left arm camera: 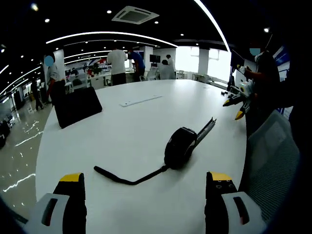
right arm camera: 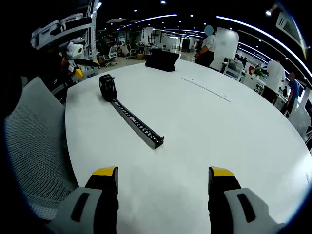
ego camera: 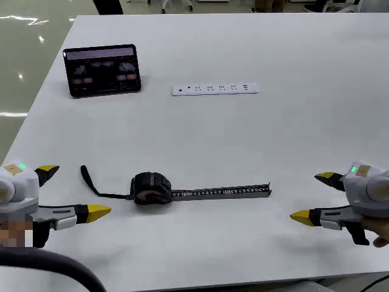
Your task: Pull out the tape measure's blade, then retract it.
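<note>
A black tape measure [ego camera: 151,187] lies on the white table [ego camera: 243,134], its blade [ego camera: 222,191] pulled out to the right and its wrist strap [ego camera: 92,182] trailing left. In the left gripper view the tape measure [left arm camera: 179,146] lies ahead with the strap [left arm camera: 126,178] nearest. The blade [right arm camera: 136,124] runs toward the camera in the right gripper view, from the case [right arm camera: 107,87]. My left gripper [ego camera: 79,191] is open at the table's left front, apart from the strap. At the right front my right gripper [ego camera: 313,196] is open, apart from the blade's tip.
A dark tablet [ego camera: 102,70] stands at the back left. A white power strip [ego camera: 215,89] lies at the back middle. A mesh chair back [right arm camera: 34,146] stands by the near edge. People stand in the room beyond the table.
</note>
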